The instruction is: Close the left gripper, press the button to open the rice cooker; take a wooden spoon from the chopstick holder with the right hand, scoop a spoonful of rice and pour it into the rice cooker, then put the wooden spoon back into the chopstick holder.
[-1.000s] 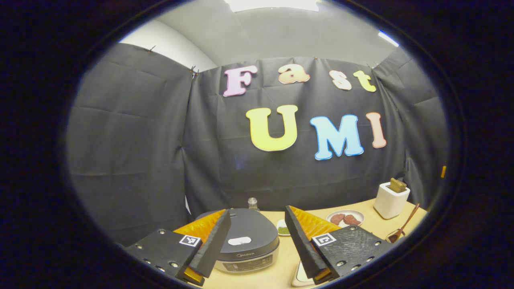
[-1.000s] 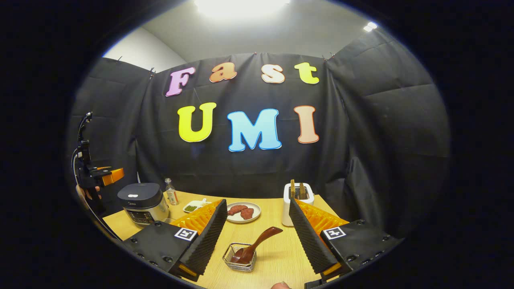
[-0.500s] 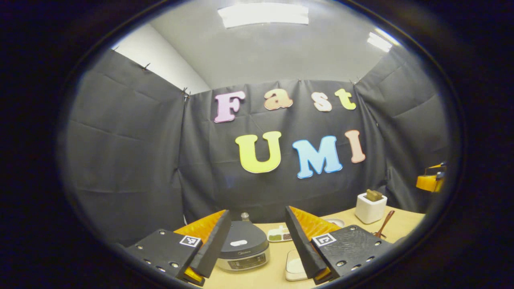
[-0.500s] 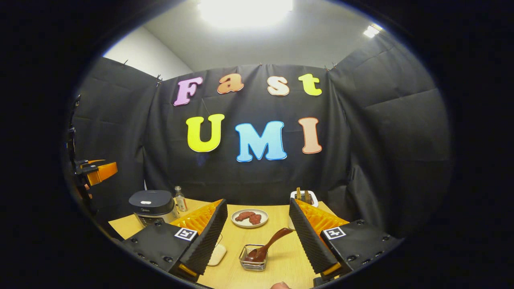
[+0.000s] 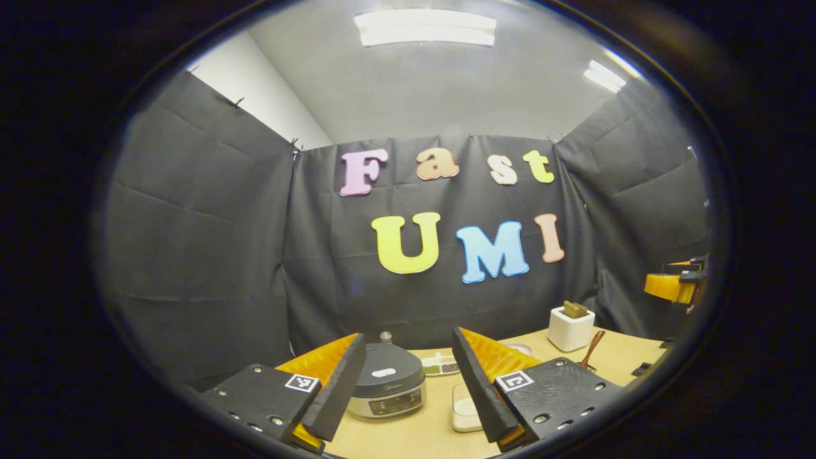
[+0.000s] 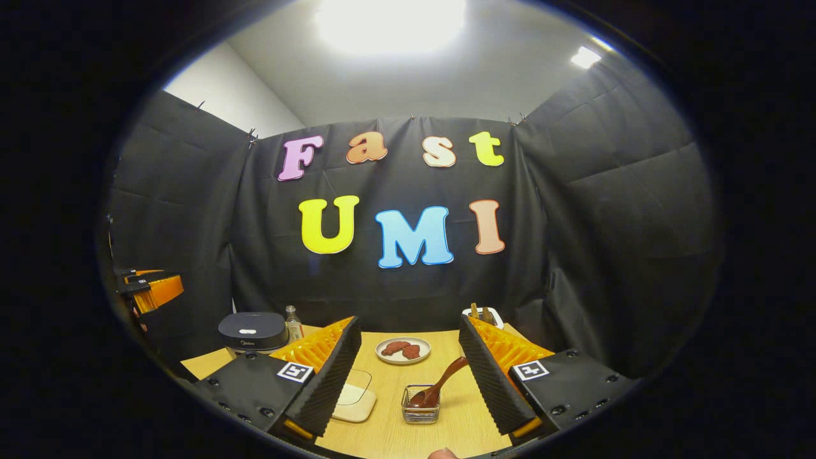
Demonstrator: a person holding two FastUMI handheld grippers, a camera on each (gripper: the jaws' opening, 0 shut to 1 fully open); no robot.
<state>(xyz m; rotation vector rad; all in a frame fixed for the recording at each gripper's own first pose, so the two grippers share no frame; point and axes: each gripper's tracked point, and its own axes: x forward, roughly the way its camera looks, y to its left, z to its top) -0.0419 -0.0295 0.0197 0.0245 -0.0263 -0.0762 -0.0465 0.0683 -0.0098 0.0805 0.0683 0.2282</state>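
The dark rice cooker (image 5: 389, 390) stands with its lid down on the wooden table, ahead of my left gripper (image 5: 408, 335), which is open and holds nothing. The cooker's white button (image 5: 384, 372) sits on top of the lid. A shallow dish of rice (image 5: 464, 408) lies to the cooker's right. A wooden spoon (image 6: 441, 385) leans in the wire chopstick holder (image 6: 421, 412), just ahead of my right gripper (image 6: 409, 320), which is open and apart from the spoon. The rice cooker (image 6: 252, 331) and the rice dish (image 6: 352, 395) lie to the left.
A plate with meat slices (image 6: 402, 349) and a white toaster (image 6: 482, 314) stand near the back. A small bottle (image 6: 293, 324) is beside the cooker, and a sauce dish (image 5: 440, 366) behind it. The left gripper (image 6: 150, 290) hovers at the far left.
Both grippers have drawn back from the table, so the cooker, holder and dishes look smaller and farther. Both stay open and nothing has been touched.
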